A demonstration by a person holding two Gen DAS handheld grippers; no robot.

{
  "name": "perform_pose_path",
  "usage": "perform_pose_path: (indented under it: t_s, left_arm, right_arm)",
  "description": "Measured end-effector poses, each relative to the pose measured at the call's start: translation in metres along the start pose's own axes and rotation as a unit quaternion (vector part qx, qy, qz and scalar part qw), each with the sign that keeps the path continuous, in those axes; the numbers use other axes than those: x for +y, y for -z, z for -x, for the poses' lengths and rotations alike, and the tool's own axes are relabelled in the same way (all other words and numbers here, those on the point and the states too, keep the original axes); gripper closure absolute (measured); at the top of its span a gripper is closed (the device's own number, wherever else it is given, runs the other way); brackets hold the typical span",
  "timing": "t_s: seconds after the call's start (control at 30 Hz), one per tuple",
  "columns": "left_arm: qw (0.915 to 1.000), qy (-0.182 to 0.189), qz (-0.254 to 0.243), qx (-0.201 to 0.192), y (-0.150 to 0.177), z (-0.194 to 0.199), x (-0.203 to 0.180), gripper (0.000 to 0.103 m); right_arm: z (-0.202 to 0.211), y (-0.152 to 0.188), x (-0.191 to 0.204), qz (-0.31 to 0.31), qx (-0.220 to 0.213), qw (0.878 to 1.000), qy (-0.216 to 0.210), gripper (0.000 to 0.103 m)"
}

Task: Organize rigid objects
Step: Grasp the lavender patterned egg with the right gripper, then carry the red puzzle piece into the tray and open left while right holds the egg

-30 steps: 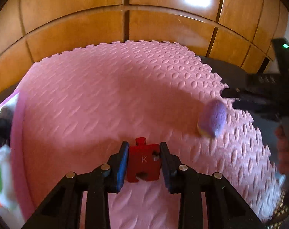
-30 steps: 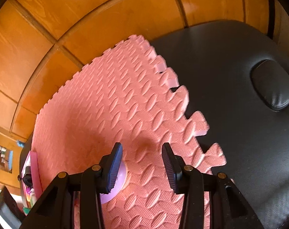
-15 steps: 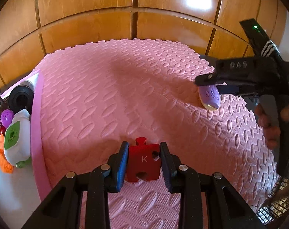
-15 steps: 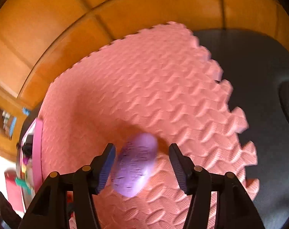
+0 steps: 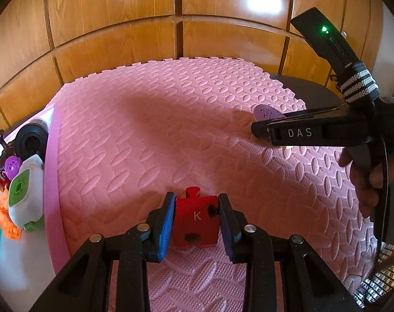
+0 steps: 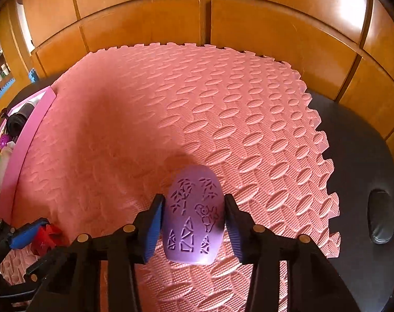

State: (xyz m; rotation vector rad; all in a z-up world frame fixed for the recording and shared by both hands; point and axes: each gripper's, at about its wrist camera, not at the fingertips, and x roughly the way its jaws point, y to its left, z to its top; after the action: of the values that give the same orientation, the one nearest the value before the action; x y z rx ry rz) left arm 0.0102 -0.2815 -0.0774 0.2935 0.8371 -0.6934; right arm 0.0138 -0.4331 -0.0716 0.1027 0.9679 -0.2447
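A pink foam mat (image 5: 150,130) with interlocking edges covers most of a dark padded surface (image 6: 353,156), with wooden panelling (image 5: 113,26) behind it. In the left wrist view, the left gripper (image 5: 196,218) sits at six o'clock, its jaws narrow and pressed against both sides of a red puzzle piece (image 5: 195,221) marked with a white letter K, held just above the mat. At three o'clock in that view the right gripper (image 5: 264,127) reaches in sideways, gripped by a hand (image 5: 363,179), with a purple piece (image 5: 266,111) partly hidden behind its tip. In the right wrist view, the right gripper (image 6: 193,223) is at six o'clock and its jaws are closing around the purple piece (image 6: 193,215), a rounded flat shape cut with small patterns; the blue pads (image 6: 154,230) lie against its two sides and it is over the mat. The left gripper (image 6: 27,234) with the red puzzle piece (image 6: 44,238) shows at eight o'clock there. At nine o'clock in the left wrist view, a pink-rimmed tray (image 5: 51,182) beside the mat holds a white and green item (image 5: 25,195), a black cylinder (image 5: 31,140), a purple ball (image 5: 12,163) and orange toys (image 5: 7,228).
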Motion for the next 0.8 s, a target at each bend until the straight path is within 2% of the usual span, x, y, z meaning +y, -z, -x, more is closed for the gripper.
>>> perform_pose_path:
  t_s: [0.8]
  left_arm:
    - [0.9999, 0.007, 0.005, -0.006, 0.0003, 0.0008, 0.0015, 0.070]
  right_arm:
    - [-0.0004, 0.0047, 0.0060, 0.031, -0.022, 0.999, 0.010, 0.059]
